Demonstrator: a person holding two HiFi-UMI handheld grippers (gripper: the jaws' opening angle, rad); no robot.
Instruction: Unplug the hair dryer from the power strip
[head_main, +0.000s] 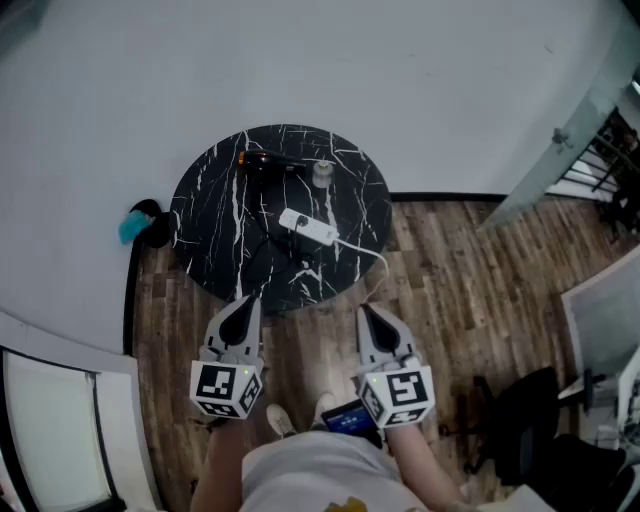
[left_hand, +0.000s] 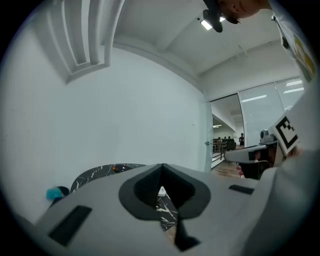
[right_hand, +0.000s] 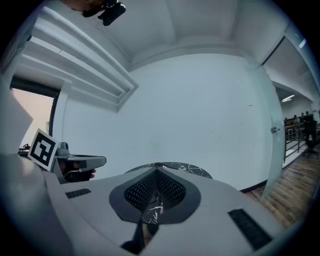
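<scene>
Head view, clock set on the round black marbled table, 6 o'clock nearest me.

Claws: the left claw is clenched with nothing in it, and its own view shows the tips meeting. The right claw is likewise clenched and empty, pads together. Both are held just off the near rim, left about 7 o'clock, right about 5 o'clock, well apart from each other.

Task items: the hair dryer lies near the far rim at 12 o'clock, dark body with an orange spot. The power strip is white, close to the table's centre and a little toward 3 o'clock. I cannot tell whether the plug is seated (a dark cord on a dark top does not read).

Edges and room: the far rim at 12 o'clock sits close to the white wall. There is open wooden floor from 3 to 6 o'clock. The middle of the near rim at 6 o'clock is free between the claws.

In the way: a white cable leaves the strip and drops over the rim about 4 o'clock, near the right claw. A small pale pot stands just beside the dryer, toward 1 o'clock. A teal thing is on the floor at 9 o'clock, against the wall. A black chair stands well apart, beyond 4 o'clock.
</scene>
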